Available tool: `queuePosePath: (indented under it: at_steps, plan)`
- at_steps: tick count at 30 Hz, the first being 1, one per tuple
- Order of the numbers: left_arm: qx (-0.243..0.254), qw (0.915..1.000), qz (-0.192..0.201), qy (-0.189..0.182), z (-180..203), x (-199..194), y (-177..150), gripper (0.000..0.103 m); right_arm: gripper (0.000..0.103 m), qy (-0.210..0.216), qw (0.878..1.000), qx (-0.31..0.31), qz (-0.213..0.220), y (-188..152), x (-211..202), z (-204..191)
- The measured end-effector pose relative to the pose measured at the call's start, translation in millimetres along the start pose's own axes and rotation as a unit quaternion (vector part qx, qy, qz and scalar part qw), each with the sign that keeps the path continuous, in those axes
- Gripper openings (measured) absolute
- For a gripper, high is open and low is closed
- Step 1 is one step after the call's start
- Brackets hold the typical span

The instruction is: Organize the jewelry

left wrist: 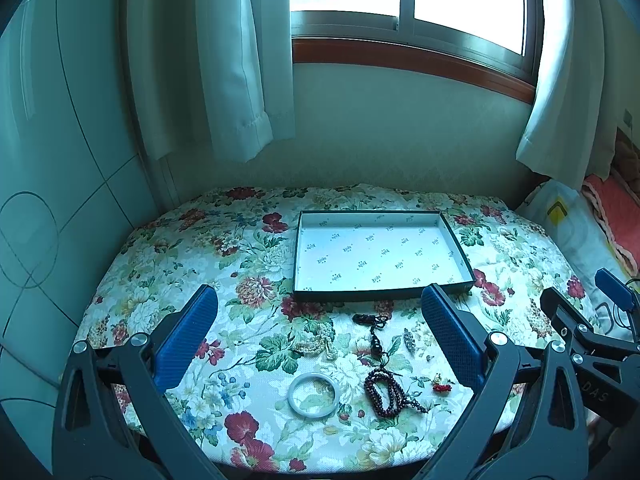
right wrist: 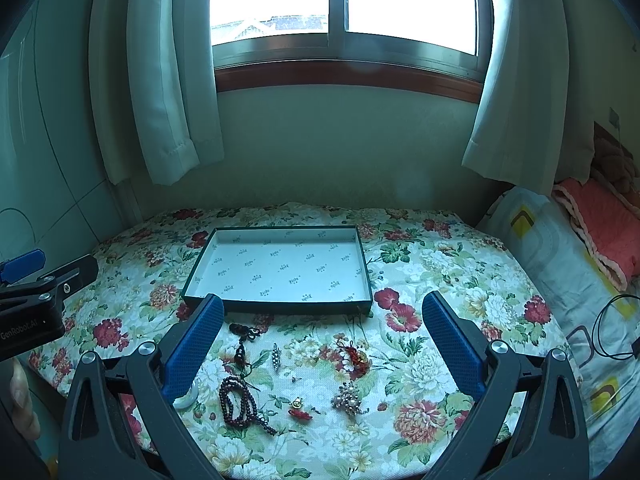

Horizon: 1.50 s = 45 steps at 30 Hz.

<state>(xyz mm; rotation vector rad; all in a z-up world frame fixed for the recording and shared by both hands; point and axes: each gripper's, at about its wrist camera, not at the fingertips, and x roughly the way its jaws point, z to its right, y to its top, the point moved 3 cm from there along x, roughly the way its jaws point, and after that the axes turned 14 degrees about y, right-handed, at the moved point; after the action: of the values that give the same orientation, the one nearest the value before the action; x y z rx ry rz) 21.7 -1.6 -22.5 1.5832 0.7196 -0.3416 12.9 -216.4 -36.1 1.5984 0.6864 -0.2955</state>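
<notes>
**Both claws wide, tray waiting, nothing picked yet**

We hold both claws back from the near edge of the surface [left wrist: 168, 248], a table under a floral cloth, so each camera takes in the whole spread before we commit. The left claw [left wrist: 320, 336] has its blue pads far apart and grips nothing; the right claw [right wrist: 320, 340] is the same, spread wide and holding nothing.

The tray [right wrist: 200, 300] sits toward the window with its printed lining bare. We judge it the destination, placed just beyond the jewelry so each piece needs only a short carry forward.

The pieces lie in a loose band between us and the tray, apart from one another, which leaves room for a pad on either side of each:
- the bangle [left wrist: 314, 394], flat, nearest the left claw
- the dark beads [left wrist: 386, 394] just beside it
- the pearls [left wrist: 318, 340], a pale heap nearer the tray
- the tassel [right wrist: 242, 344], a dark charm lying below the tray's near edge
- a red charm [right wrist: 300, 414], a red knot [right wrist: 356, 356] and a brooch [right wrist: 348, 398], before the right claw

We judge the task not yet begun. The bangle suits the left side; the pearls may slip or trail when lifted.
</notes>
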Motion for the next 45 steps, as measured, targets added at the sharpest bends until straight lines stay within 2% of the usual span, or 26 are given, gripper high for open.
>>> queuePosePath:
  at_steps: [45]
  plan:
    - [0.002,1.0000,-0.007,-0.001,2.1,2.6,-5.1,0.101,0.099,0.000,1.000,0.002,-0.003,-4.6,5.9,1.7]
